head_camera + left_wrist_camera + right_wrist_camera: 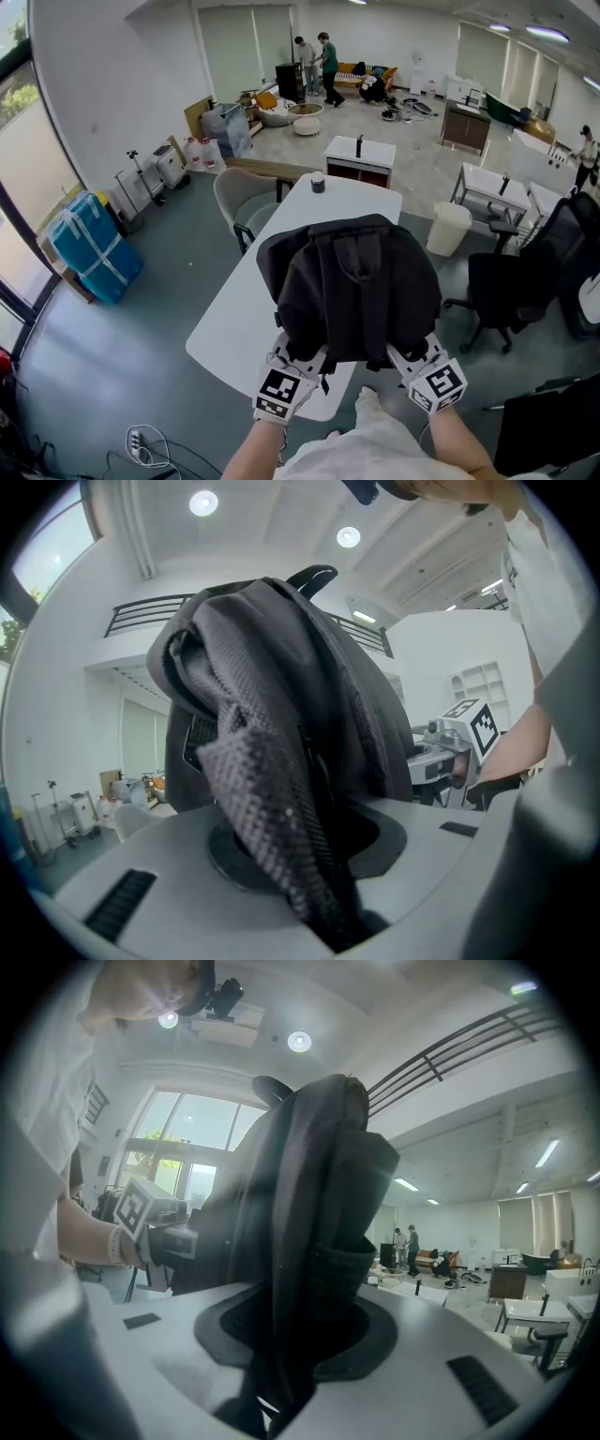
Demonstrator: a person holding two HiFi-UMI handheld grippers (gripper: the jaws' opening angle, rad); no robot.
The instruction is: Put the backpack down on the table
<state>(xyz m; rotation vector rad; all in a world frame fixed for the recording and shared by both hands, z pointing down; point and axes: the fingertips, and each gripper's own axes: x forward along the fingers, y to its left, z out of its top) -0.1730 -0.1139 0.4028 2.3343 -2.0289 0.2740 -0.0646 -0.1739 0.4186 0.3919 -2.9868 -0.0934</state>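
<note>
- I am holding the black backpack (352, 286) in both grippers over the near end of the white table (234, 328); I cannot tell whether its base is touching the top.
- The left gripper (302, 361) is clamping a fold of mesh-backed fabric, with its jaws nearly together.
- The right gripper (411, 361) is pinching a dark fold in the same way.
- I am judging that both hands should be lowering together and level, so the bag is not tipping off the near edge.
- I am aiming short of the small dark cup (318, 182).
</note>
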